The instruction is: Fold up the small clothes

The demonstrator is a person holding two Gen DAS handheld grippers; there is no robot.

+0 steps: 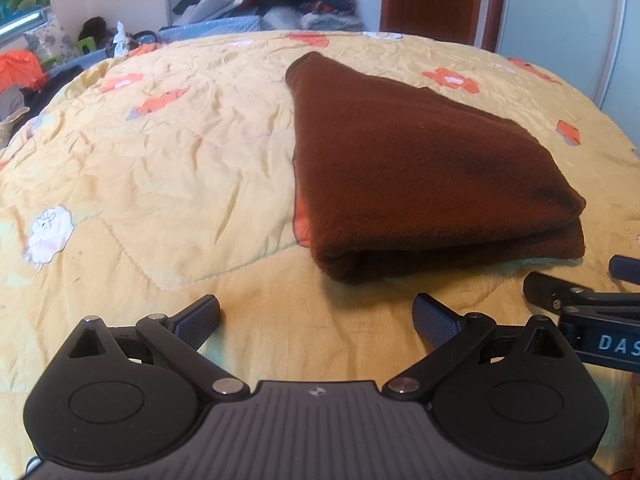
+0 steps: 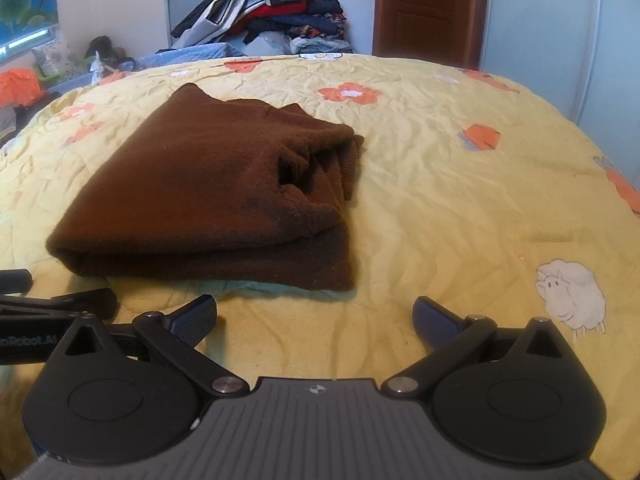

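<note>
The brown garment [image 1: 424, 168] lies folded on the bed, on the yellow quilt [image 1: 180, 160] with orange flowers. It sits just ahead of both my grippers, and neither one touches it.

My left gripper [image 1: 316, 316] is spread wide with nothing in it. From this side the garment is ahead and a bit to the right. I see its smooth top and its long folded edge, with two thick layers stacked up. A little strip of orange shows under its left edge. At the far right I can see part of my other gripper, close beside this one.

My right gripper [image 2: 314, 316] is also spread wide with nothing in it. From here the garment [image 2: 208, 196] is ahead and a bit to the left. This view shows something the left one does not: the right end of the garment is bunched and wrinkly, with a dark hole where the cloth rolls in. A bit of pale green cloth [image 2: 256, 289] peeks out under the near edge. To the right of this gripper there is a white sheep picture [image 2: 572, 292] on the quilt.

Far behind the bed both views show a big pile of clothes [image 2: 272, 12] and a brown door [image 2: 420, 8].
</note>
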